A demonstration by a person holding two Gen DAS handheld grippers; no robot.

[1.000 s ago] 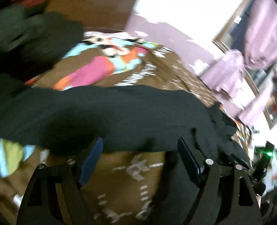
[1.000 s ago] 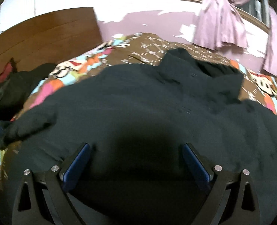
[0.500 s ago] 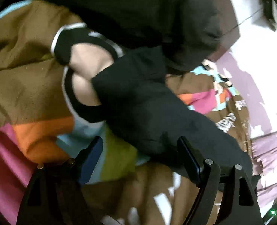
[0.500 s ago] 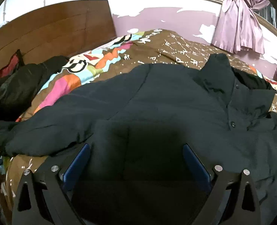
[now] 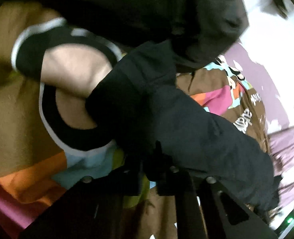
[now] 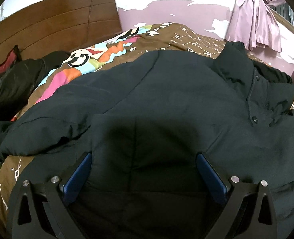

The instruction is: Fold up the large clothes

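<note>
The left gripper (image 5: 156,171) pinches the sleeve (image 5: 166,119) between its jaws — likely to fold it inward — while the right gripper (image 6: 143,171), jaws wide, hovers over the jacket (image 6: 166,99), spread ahead on the bedspread (image 6: 186,37).

Dark pile (image 6: 13,83) crowds bedspread (image 6: 190,37) beside headboard (image 6: 53,27).

Dim and smeary in the left view, with colors on the bedspread (image 5: 25,171) blurred. Blown-out white glare on the wall (image 5: 266,45). Sharper and brighter in the right view. Dark round shadow on the black coat (image 6: 147,147). Bent, curved lines and black corners at every edge.
</note>
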